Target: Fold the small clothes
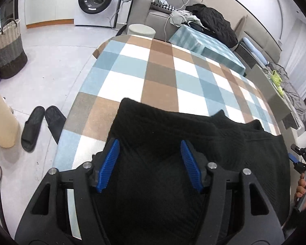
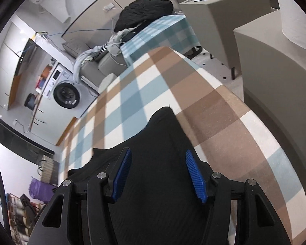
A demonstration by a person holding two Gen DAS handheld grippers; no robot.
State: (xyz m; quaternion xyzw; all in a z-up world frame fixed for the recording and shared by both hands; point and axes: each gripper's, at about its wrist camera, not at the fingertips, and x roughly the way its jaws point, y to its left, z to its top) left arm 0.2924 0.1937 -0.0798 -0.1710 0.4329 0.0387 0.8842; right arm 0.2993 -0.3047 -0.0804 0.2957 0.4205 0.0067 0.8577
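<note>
A checked cloth is covering the table [image 1: 132,65], and the black knit garment [image 1: 173,134] is lying at its near edge, bunched toward the right. The left claw [image 1: 150,163] is hovering spread above the fabric, pinching nothing; the right claw [image 2: 159,173] is doing likewise. The risk I'm seeing: a shallow bite is likely catching one layer only, dragging the piece off the near edge. Slippers [image 1: 40,124] and a woven basket [image 1: 8,49] are sitting on the floor, well clear.

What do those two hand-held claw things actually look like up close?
Each is a matte black plastic frame with triangular cut-outs and round silver pins at its joints. The left gripper and right gripper both carry two ribbed bright-blue pads as fingers.
</note>
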